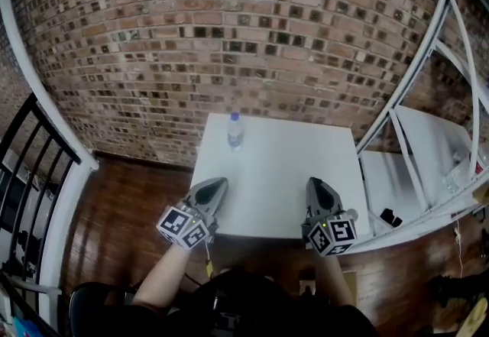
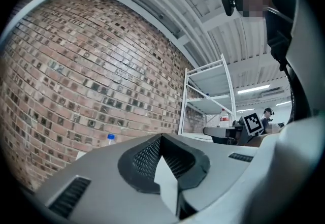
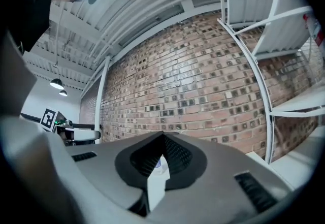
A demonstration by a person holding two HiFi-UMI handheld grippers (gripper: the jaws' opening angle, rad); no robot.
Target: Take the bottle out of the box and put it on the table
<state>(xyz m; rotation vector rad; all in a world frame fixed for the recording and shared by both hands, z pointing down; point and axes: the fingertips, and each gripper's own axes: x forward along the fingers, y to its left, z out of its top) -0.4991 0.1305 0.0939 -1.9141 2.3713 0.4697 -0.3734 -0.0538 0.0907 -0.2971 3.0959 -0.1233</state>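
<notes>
a bottle [image 1: 235, 131] stands upright by the white tabletop's [image 1: 275, 175] far edge; the left hand-held gripper [image 1: 216, 186] and right hand-held gripper [image 1: 316, 186] hover over its near edge.

Open tabletop [image 1: 283, 175]; lone bottle [image 1: 234, 131] at far edge

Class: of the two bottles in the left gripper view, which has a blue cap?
The clear bottle at the left by the brick wall; the red-labelled bottle stands at the white shelf.

Head view down — others toward wall [image 2: 76, 65]
</notes>
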